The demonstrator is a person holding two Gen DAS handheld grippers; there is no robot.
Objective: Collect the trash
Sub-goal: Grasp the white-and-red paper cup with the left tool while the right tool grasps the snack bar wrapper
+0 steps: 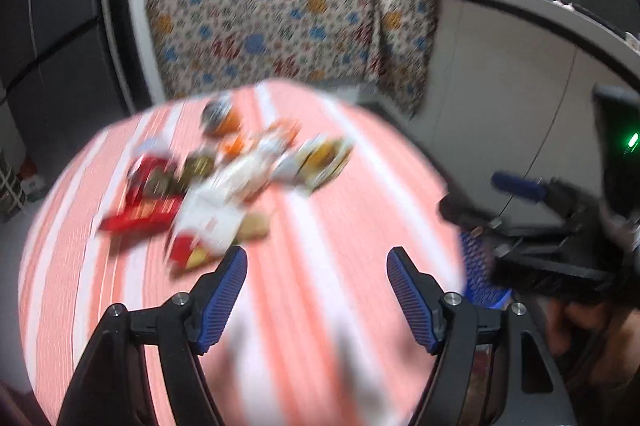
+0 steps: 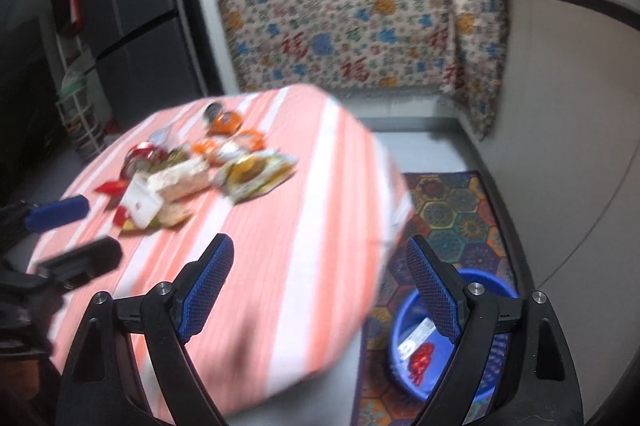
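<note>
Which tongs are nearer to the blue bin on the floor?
Right. The right tongs hang open at the table edge just above the blue bin; the left tongs, also open, are over the striped tablecloth, farther away.

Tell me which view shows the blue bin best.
The right wrist view: the bin sits on the floor mat beside the table, its inside visible with some trash already in it. The left wrist view shows only a blurred sliver behind the right gripper.

We see a striped cloth (image 2: 280, 226) on the table, glossy wrappers (image 2: 256, 172) on it, a smooth blue plastic basket (image 2: 400, 326) near right, and ribbed matt pads (image 2: 208, 278) on the fingers
</note>
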